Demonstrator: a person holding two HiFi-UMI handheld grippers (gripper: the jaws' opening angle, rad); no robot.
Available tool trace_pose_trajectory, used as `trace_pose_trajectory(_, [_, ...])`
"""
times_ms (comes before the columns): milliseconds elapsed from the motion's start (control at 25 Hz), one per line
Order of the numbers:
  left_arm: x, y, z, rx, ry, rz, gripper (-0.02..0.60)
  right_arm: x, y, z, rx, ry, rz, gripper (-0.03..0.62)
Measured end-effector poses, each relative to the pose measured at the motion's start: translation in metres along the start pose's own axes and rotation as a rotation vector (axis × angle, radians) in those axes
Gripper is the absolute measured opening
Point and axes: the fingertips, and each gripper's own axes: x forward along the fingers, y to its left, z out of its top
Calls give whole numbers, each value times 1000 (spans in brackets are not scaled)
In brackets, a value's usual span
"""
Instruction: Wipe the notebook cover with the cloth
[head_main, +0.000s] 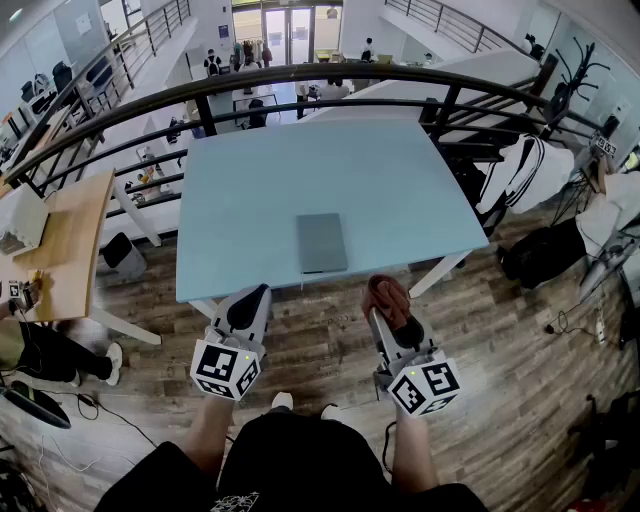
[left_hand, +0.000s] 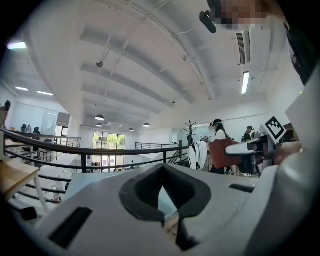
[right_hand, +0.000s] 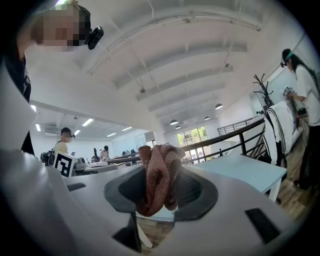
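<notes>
A grey notebook (head_main: 321, 242) lies shut near the front edge of the light blue table (head_main: 260, 190). My right gripper (head_main: 392, 305) hangs just off that front edge, to the right of the notebook, shut on a bunched reddish-brown cloth (head_main: 388, 299). In the right gripper view the cloth (right_hand: 158, 177) fills the gap between the dark pads and sticks up past them. My left gripper (head_main: 248, 308) is held off the front edge, left of the notebook, shut with nothing in it. Its dark pads (left_hand: 145, 190) meet at the tips in the left gripper view.
A dark metal railing (head_main: 300, 85) runs behind the table. A wooden desk (head_main: 60, 240) stands at the left. A coat rack with a white jacket (head_main: 520, 170) is at the right, with bags on the wood floor. People stand in the background.
</notes>
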Motion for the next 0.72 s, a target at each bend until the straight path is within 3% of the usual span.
trace_pose_trajectory(720, [8, 41, 3, 27, -3, -80, 8, 38, 24, -9, 6, 10, -40, 155])
